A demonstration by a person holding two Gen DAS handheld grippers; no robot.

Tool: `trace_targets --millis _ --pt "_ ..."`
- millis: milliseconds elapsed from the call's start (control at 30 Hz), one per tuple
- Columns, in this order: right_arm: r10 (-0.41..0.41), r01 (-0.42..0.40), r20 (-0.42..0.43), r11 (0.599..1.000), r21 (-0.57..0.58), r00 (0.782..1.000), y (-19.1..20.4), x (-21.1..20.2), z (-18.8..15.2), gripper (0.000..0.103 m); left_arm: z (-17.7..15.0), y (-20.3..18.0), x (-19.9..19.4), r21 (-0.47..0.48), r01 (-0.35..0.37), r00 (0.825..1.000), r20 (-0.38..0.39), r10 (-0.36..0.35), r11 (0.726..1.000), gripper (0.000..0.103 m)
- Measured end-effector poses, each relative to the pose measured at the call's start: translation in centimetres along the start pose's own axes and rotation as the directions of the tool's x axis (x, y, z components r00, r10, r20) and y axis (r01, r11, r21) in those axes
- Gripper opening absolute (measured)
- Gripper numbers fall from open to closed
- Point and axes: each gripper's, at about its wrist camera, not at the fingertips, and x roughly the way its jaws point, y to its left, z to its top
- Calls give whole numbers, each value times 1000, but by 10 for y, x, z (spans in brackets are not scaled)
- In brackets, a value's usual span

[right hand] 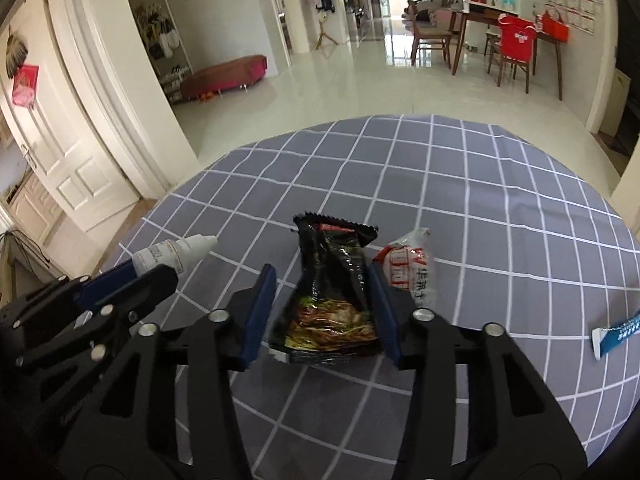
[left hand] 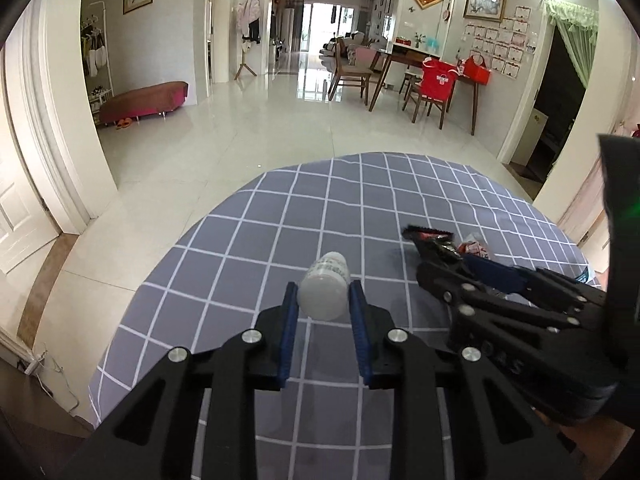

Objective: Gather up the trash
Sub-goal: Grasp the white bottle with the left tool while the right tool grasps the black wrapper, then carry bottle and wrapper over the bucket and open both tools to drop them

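A small white dropper bottle lies between the blue pads of my left gripper, which is shut on its body; the capped tip points away from me. Seen from the right wrist, the same bottle sticks out of the left gripper. A black snack packet lies on the grey checked tablecloth between the pads of my right gripper. The right pad touches the packet's edge, and a strip of cloth shows beside the left pad. In the left wrist view the right gripper reaches in from the right over the packet.
A crumpled white and red wrapper lies just right of the black packet. A blue and white wrapper lies near the table's right edge. Beyond the round table is a glossy tiled floor, with a wooden dining table and chairs far off.
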Motion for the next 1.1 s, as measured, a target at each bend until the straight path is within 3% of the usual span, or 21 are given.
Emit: trace_targets --millis 167,233,567,867,1100 --pt "-22 20 -37 999 -45 999 5 8 -2 20 -1 -6 -7 1 26 1000 15 -26 1000 25" --pt "10 -11 -36 1000 -29 999 2 4 -5 12 -2 -10 -15 1 37 999 24 -37 999 25" --pt "102 -107 72 991 79 992 -22 -71 -25 11 -2 -45 -68 45 93 991 87 -97 995 25" --pt "63 -104 212 976 191 975 -81 -178 -69 11 -17 -132 -122 177 182 972 117 -204 967 25" --pt "-48 -48 279 944 326 959 -160 -263 -140 11 -53 -245 -138 311 310 940 40 -338 898 25"
